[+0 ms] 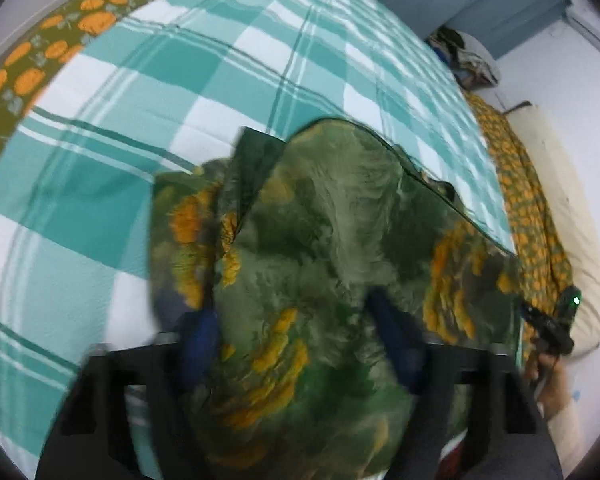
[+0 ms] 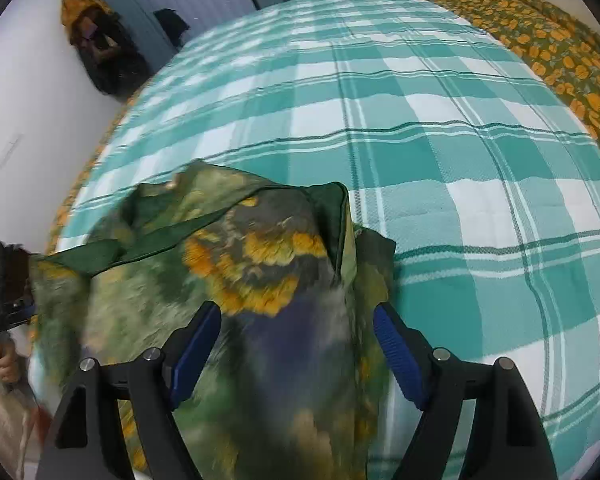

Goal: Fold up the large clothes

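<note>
Laying the green-and-orange garment (image 2: 260, 280) on the near part of the bed (image 2: 460, 160).

Your left gripper (image 1: 296, 344) and right gripper (image 2: 296, 340) both stand part open with cloth between the jaws; blur hides whether the left pads press it, while the right pads look clear of it. Let the fabric settle flat on the checked bedspread (image 1: 180, 100), then take two clean corners and draw the fold edge straight before bringing it over.

One garment (image 1: 332, 264) (green with orange blooms, blurred). One checked blanket (image 2: 460, 152). One floral sheet (image 2: 560, 48) under it. Two grippers: the left (image 1: 296, 344) and the right (image 2: 296, 344), two blue pads (image 2: 396, 352) on each. One pillow (image 1: 568, 248). One hand (image 2: 4, 360).
</note>
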Demonstrator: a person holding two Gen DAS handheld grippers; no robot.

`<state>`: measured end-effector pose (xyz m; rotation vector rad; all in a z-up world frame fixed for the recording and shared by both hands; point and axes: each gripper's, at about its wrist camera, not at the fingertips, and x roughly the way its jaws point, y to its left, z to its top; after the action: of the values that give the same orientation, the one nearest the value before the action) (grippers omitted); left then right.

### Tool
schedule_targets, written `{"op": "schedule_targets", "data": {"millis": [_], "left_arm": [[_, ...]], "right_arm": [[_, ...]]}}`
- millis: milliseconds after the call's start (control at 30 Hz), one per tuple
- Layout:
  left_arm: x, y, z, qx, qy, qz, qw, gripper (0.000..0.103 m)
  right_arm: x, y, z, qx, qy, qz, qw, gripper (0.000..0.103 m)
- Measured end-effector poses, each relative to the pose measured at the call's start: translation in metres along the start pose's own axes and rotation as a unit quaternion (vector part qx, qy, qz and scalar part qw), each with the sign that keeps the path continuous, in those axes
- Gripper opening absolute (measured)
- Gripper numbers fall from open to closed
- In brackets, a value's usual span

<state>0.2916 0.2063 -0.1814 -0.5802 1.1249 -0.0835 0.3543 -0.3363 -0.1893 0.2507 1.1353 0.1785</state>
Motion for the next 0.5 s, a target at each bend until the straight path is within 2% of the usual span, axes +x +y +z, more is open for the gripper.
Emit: {"op": "schedule_targets", "data": {"millis": [33,67,100,200,300,400,500], "left_arm": [[0.005,-0.005,-0.001,0.009,0.001,0.026,0.9996,0.008],[0.007,-0.010,-0.003,0.021,0.002,0.045,0.9988,0.009],[0.003,-0.013,-0.004,0.028,-0.008,0.059,0.9978,0.008],[-0.033,-0.022,-0.003,0.030,-0.066,0.075,0.9946,0.006],[-0.064,-0.037,0.011,0.044,-0.126,0.078,0.9879,0.006],[-0.084,-0.058,0.026,0.060,-0.193,0.085,0.9756,0.006],[-0.081,-0.065,0.036,0.077,-0.254,0.114,0.9573,0.006]], "right_arm": [[0.000,0.000,-0.001,0.004,-0.001,0.009,1.000,0.063],[0.001,0.006,-0.004,-0.004,-0.001,-0.002,1.000,0.030],[0.003,0.010,-0.003,-0.017,-0.003,-0.017,1.000,0.015],[-0.019,0.035,-0.006,-0.082,-0.031,-0.052,0.995,0.011],[-0.050,0.051,0.010,-0.113,-0.086,-0.077,0.987,0.011],[-0.079,0.063,0.040,-0.111,-0.153,-0.080,0.979,0.011],[-0.090,0.070,0.064,-0.102,-0.205,-0.085,0.970,0.011]]}}
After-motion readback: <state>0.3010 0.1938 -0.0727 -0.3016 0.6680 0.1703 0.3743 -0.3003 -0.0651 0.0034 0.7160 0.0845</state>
